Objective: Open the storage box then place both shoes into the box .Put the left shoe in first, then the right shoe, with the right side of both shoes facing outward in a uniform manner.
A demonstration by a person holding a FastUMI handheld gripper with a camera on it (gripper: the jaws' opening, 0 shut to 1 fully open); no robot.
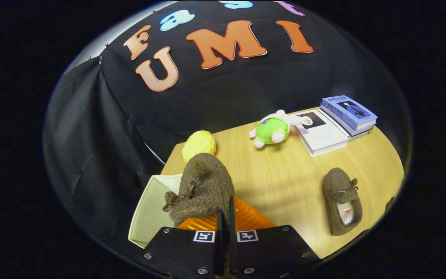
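Tongs were pinched nearly closed on the heel edge of a brown shoe, hanging it toe-far over the open storage box at near left, likely for lowering in. Second shoe lay on the table, right, well apart.

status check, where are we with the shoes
Gripper shut on first shoe, above the open box. Second shoe on table. Nothing in the way.
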